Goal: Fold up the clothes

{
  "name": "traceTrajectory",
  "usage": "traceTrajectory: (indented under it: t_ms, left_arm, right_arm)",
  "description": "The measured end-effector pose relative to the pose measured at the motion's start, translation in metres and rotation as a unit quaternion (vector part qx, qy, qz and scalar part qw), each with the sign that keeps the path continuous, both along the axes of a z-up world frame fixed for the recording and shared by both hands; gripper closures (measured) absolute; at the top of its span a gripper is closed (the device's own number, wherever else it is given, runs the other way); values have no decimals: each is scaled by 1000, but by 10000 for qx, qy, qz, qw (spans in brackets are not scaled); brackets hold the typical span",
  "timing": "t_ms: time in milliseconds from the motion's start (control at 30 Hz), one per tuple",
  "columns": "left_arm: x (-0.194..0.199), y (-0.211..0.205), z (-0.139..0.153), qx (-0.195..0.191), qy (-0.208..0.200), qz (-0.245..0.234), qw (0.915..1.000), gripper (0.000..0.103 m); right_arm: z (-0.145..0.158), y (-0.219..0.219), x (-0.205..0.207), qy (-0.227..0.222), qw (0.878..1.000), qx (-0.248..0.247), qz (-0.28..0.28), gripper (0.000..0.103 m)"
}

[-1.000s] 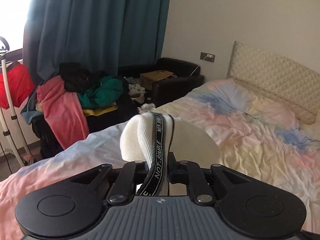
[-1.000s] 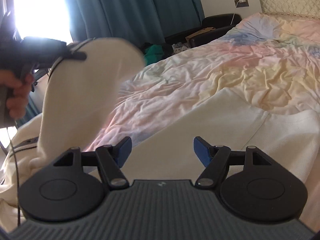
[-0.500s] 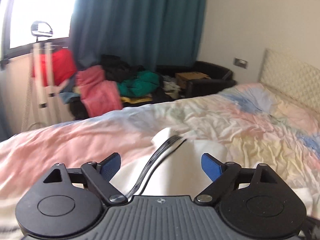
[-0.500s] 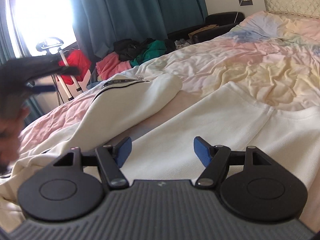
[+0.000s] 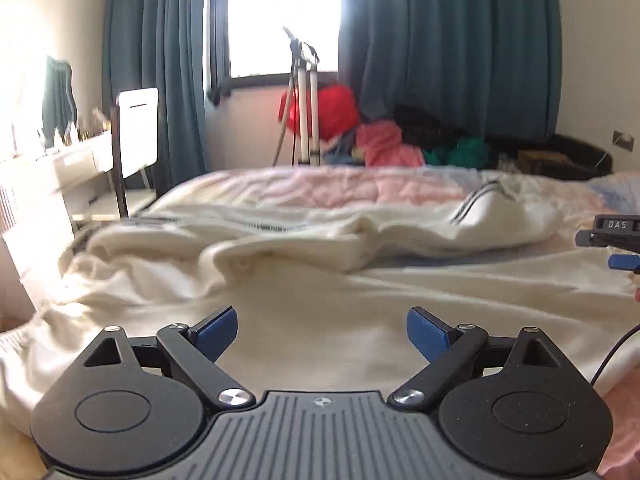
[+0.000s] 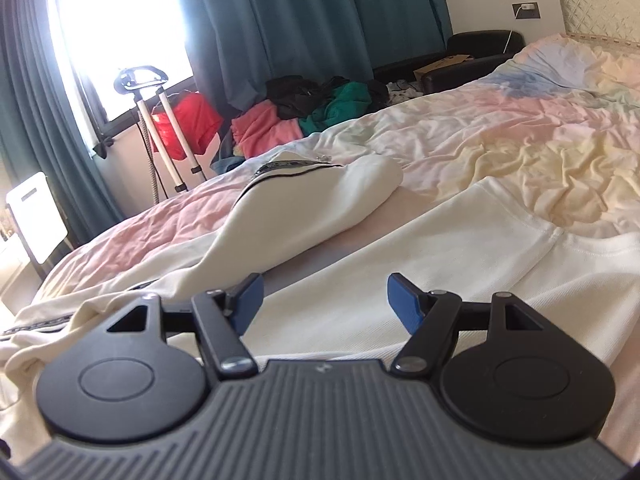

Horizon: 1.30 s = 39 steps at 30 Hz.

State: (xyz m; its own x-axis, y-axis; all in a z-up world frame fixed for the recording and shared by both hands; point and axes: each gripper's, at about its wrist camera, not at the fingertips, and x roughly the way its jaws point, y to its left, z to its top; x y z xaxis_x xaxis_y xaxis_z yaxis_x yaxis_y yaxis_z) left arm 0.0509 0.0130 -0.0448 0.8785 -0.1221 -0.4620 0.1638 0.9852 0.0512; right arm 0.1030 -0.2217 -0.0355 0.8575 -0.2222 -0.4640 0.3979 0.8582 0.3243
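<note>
the cream knit garment with black striped trim [image 5: 360, 248] lies spread on the pastel quilted bed [image 6: 500, 140], its long axis probably crosswise. the left tool [image 5: 322, 326], opening and empty, hovers nearest; the right tool [image 6: 322, 300] is released.

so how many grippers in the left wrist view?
2. The left gripper fills the bottom, jaws opening with nothing gripped, over the cream garment. The right gripper pokes in at the right edge; only part of it shows.
</note>
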Motion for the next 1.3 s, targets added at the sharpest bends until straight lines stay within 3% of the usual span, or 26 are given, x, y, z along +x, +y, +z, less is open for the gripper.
traceTrajectory:
  t_ms: [200, 300, 400, 467, 567, 667, 833, 1033, 1100, 1133, 1167, 1233, 1300]
  left_arm:
    - [-14, -4, 4, -304, -348, 94, 9989, 5]
    - [-19, -2, -4, -433, -296, 164, 9985, 5]
    - [-20, -4, -13, -461, -146, 201, 9986, 5]
    - [-20, -7, -18, -485, -67, 203, 9986, 5]
    - [-19, -9, -23, -547, 23, 180, 9983, 5]
    - [-15, -13, -30, -497, 87, 155, 9986, 5]
    - [-3, -15, -40, -515, 277, 265, 9979, 5]
    - [23, -15, -50, -1003, 614, 334, 9925, 5]
    - [30, -17, -54, -1026, 637, 320, 9922, 5]
    - [33, -18, -56, -1011, 639, 304, 9924, 5]
    - [37, -20, -57, -977, 652, 302, 9926, 5]
    - [43, -23, -61, -937, 686, 305, 9928, 5]
    - [49, -26, -63, -926, 723, 314, 9926, 5]
  right_arm:
    - [4, 8, -16, 33, 9988, 388, 304, 32]
    - [-5, 1, -18, 92, 9926, 1128, 437, 32]
    - [-15, -16, -14, 32, 9769, 2082, 481, 31]
    - [-16, -26, -5, -102, 9705, 2372, 419, 31]
    - [-12, -37, 22, -182, 9688, 2446, 355, 31]
    - [-26, -67, 62, -126, 9568, 2893, 260, 32]
    - [-70, -111, 118, 28, 9506, 3104, -102, 38]
    - [-95, -140, 169, -291, 9539, 2987, -90, 40]
    - [-98, -148, 184, -528, 9489, 3110, -119, 41]
    - [-100, -152, 189, -656, 9453, 3191, -134, 47]
    - [-103, -156, 193, -675, 9423, 3272, -210, 68]
    - [-109, -164, 201, -686, 9360, 3432, -379, 94]
    - [-97, -168, 196, -943, 9421, 3180, -502, 95]
